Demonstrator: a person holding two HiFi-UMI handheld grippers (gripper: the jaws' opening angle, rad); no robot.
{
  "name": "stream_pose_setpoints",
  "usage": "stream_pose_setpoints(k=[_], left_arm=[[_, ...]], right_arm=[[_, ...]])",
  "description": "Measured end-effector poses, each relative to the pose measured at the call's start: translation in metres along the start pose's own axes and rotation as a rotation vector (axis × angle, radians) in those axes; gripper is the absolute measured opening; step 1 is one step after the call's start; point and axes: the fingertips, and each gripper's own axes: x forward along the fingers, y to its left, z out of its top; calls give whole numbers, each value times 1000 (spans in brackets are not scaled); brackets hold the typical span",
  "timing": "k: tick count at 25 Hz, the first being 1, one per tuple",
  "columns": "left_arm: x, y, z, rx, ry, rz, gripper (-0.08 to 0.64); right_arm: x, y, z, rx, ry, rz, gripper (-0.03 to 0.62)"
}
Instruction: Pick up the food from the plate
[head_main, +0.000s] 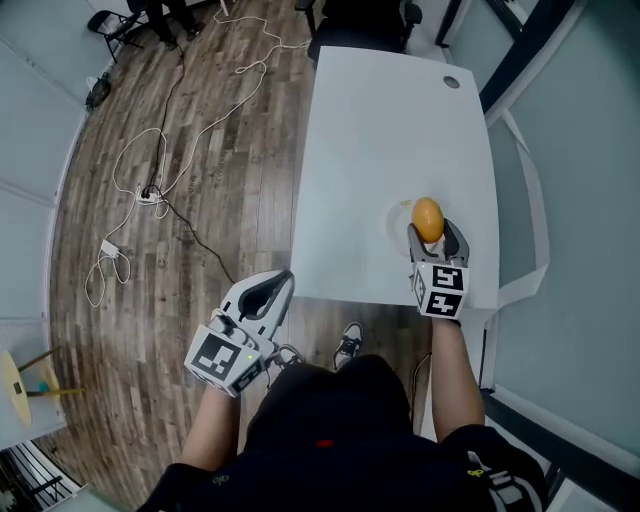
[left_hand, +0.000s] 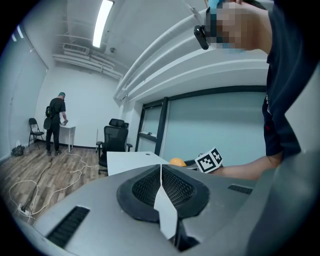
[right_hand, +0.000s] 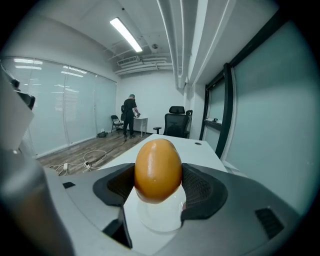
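Observation:
An orange egg-shaped food (head_main: 427, 218) (right_hand: 158, 170) stands upright over a small white plate (head_main: 397, 222) (right_hand: 159, 220) near the front right of the white table (head_main: 380, 120). My right gripper (head_main: 436, 233) (right_hand: 158, 185) is shut on the food, its black pads pressing on both sides. Whether the food still touches the plate I cannot tell. My left gripper (head_main: 281, 280) (left_hand: 161, 175) is held off the table, over the floor at the front left, jaws together with nothing between them. The food (left_hand: 177, 161) also shows in the left gripper view, far off.
A black office chair (head_main: 360, 20) stands at the table's far end. Cables and a power strip (head_main: 150, 192) lie on the wooden floor to the left. A person (right_hand: 130, 112) stands at a small desk far back. A glass wall runs along the right.

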Motion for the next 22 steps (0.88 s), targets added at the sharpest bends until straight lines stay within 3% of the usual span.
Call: stream_pose_setpoints(k=[6,11,22], left_arm=[[-44,2,34,51,-81,-20,26],[-73,-10,52,84,-128,-44,26],[-121,-18,78,138,-213,-83,26]], right_arm=[[-72,51,84,-67,-164,31,308],[-134,84,132,-112,-280,54,308],[-220,125,170,-151,-411,26,308]])
